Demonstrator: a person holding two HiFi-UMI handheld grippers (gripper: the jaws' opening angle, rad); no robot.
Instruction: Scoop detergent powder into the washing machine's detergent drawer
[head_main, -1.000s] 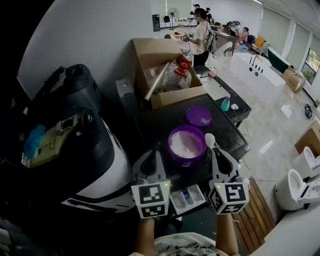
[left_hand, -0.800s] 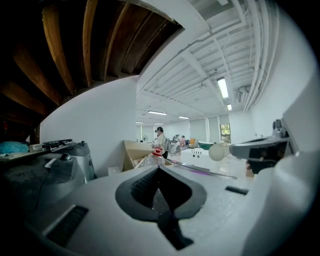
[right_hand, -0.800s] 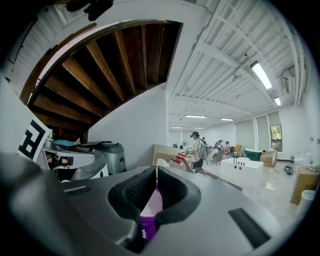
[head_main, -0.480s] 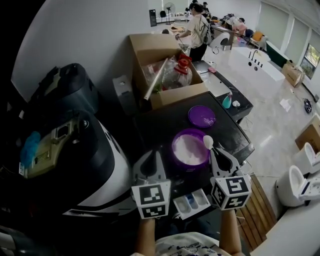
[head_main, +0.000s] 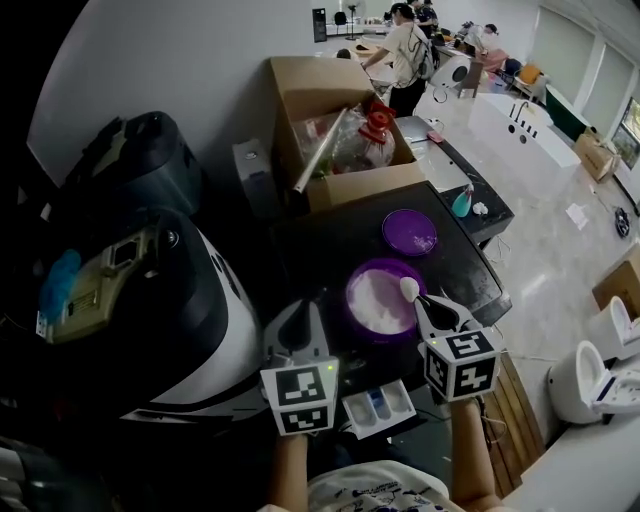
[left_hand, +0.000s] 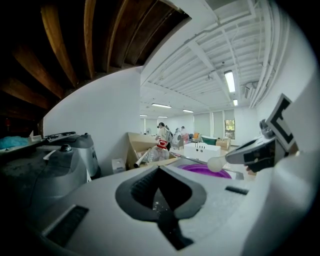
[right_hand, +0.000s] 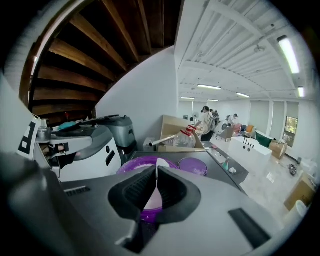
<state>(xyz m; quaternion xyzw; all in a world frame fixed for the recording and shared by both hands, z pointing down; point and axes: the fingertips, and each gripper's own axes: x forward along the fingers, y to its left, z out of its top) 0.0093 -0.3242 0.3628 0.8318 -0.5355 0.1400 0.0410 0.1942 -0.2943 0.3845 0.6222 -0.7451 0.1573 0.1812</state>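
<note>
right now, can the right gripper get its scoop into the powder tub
Probably yes. The powder tub is open, its lid lies apart behind it, and the scoop in the right gripper hovers at its rim.

Bright ceiling strip lights (right_hand: 289, 49); fisheye bending, dark vignetted corners – near foreground soft, shadowed.

Left gripper (head_main: 298, 322), right gripper (head_main: 428, 308): grey bodies, black pads, black-white square-marker cubes. White printed shirt (head_main: 372, 492).
</note>
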